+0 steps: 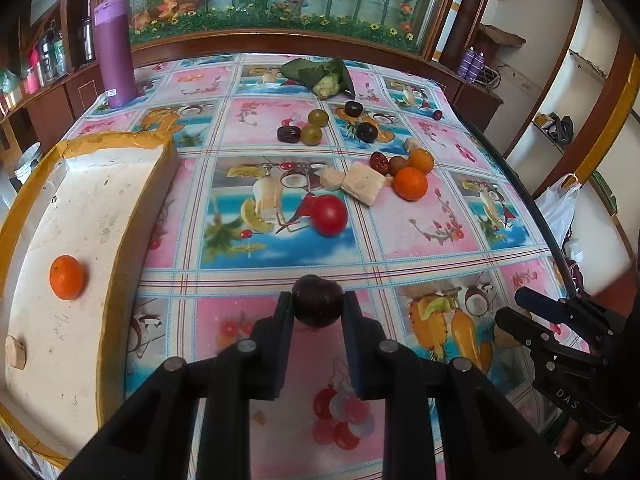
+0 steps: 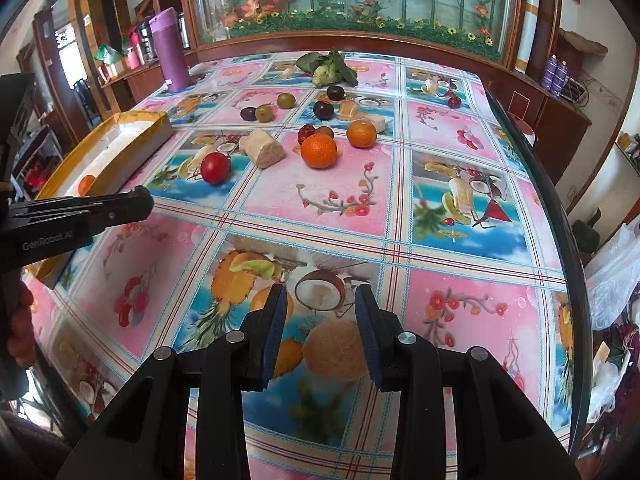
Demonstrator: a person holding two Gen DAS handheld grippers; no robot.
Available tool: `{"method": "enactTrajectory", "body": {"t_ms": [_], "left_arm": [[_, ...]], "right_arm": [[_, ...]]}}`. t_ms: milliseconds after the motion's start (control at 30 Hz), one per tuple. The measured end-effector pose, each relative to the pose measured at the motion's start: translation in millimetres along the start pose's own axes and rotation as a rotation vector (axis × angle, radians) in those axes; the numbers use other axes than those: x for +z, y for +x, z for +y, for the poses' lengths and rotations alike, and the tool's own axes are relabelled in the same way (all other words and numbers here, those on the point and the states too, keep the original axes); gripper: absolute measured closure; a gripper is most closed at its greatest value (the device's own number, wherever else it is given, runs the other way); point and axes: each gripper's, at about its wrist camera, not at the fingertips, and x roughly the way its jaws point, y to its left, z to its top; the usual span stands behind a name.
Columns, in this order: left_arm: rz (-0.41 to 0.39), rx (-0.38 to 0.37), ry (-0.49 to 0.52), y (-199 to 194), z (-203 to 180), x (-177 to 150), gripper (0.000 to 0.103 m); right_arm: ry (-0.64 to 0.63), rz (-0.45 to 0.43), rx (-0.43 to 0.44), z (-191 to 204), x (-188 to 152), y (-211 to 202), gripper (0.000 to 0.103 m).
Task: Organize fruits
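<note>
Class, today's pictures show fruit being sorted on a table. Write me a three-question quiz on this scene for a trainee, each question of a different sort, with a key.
1. True or false: the left gripper is shut on a dark plum.
2. Which fruit already lies in the white tray? A. tomato B. orange C. green grape
3. How many oranges lie on the table outside the tray?

Key
1. True.
2. B: the tray orange lies there beside a small tan piece.
3. Two: the near orange and the far orange.
</note>
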Motion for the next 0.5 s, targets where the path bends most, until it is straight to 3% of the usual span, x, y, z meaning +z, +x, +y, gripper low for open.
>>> {"method": "enactTrajectory", "body": {"t_ms": [133, 233, 500], "left_arm": [[0.002, 0.003, 0.013, -0.8, 5.1, -4.9, 0.076], [0.009, -0.004, 0.014, 0.6, 6.8, -6.8, 0.076], [0.033, -0.028, 0.026, 6.7, 1.7, -10.0, 0.076]], "right_arm": [[0.021, 0.012, -0.022, -4.3, -6.0, -0.5, 0.068], [0.024, 0.031, -0.049, -8.6, -11.6, -2.1, 0.054], [0.023, 0.078, -0.033, -13.8, -23.5, 4.6, 0.054]]}}
